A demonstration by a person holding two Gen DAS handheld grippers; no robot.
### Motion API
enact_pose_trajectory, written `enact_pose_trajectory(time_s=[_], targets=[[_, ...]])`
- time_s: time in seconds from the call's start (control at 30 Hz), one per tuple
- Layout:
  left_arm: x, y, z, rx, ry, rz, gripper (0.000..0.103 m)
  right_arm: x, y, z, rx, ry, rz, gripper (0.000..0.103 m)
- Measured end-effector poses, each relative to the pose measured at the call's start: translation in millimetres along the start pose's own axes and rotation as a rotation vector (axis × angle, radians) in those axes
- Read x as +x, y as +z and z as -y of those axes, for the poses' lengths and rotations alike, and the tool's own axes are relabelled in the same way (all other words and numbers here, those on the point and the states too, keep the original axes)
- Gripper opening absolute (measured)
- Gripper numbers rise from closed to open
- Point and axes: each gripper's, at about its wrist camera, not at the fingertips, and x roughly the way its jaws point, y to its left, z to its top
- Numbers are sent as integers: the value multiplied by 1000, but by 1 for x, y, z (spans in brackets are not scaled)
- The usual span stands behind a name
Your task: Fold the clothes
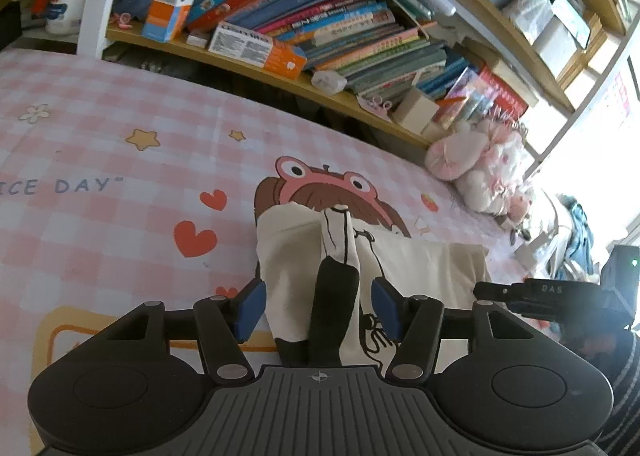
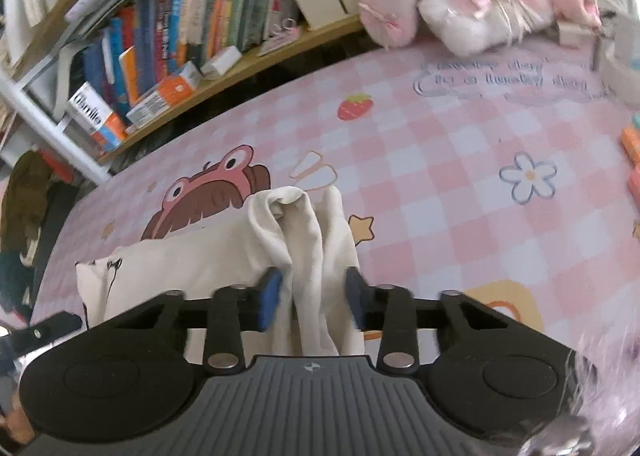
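While bunched, cream garment [image 1: 420, 268] runs lengthwise between tools.

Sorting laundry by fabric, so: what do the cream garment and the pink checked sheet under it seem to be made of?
Cream garment: looks like soft matte woven or knit cloth, maybe cotton; it bunches into limp rounded folds and carries a black printed drawing. Pink checked sheet: thin, smooth printed fabric, matte, lying flat with cartoon prints; the fibre cannot be told.
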Motion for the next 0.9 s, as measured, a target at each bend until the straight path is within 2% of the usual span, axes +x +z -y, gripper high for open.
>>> enact_pose_trajectory(time_s=[0.13, 0.17, 0.2, 0.23, 0.27, 0.3, 0.33, 0.37, 0.4, 0.5, 0.53, 0.67, 0.7, 0.8, 0.9], targets=[[6, 4, 9, 27, -13, 11, 56, 2, -2, -1, 20, -2, 3, 16], [7, 5, 11, 38, -17, 17, 53, 2, -2, -2, 18, -5, 4, 16], [11, 6, 14, 56, -15, 10, 19, 1, -2, -2, 22, -5, 5, 16], [17, 8, 14, 51, -21, -7, 1, 1, -2, -1, 30, -2, 5, 16], [20, 12, 10, 9, -47, -18, 2, 1, -2, -1, 37, 0, 5, 16], [16, 15, 4, -61, -107, 3, 2, 1, -2, 1, 46, 3, 4, 15], [5, 19, -3, -164, -207, 63, 2, 1, -2, 3, 51, 6, 0, 15], [-3, 22, -9, -239, -275, 108, 2, 2, -2, 5, 54, 8, -5, 15], [-3, 24, -15, -267, -273, 115, 2, 2, -1, 6, 57, 11, -12, 15], [26, 24, -38, -310, -130, 15, 3, 5, -1, 11, 75, 28, -19, 15], [34, 22, -46, -337, -108, -9, 3, 6, -1, 12, 79, 30, -19, 15], [42, 19, -65, -442, -128, 16, 6, 6, -1, 14, 90, 31, -19, 15], [38, 20, -68, -449, -126, 29, 10, 4, 0, 13, 89, 26, -14, 16], [21, 19, -72, -439, -100, 69, 18, -4, 1, 13, 85, 9, 9, 24], [2, 16, -70, -383, -110, 79, 19, -22, 5, 8, 56, 11, 81, 25]])
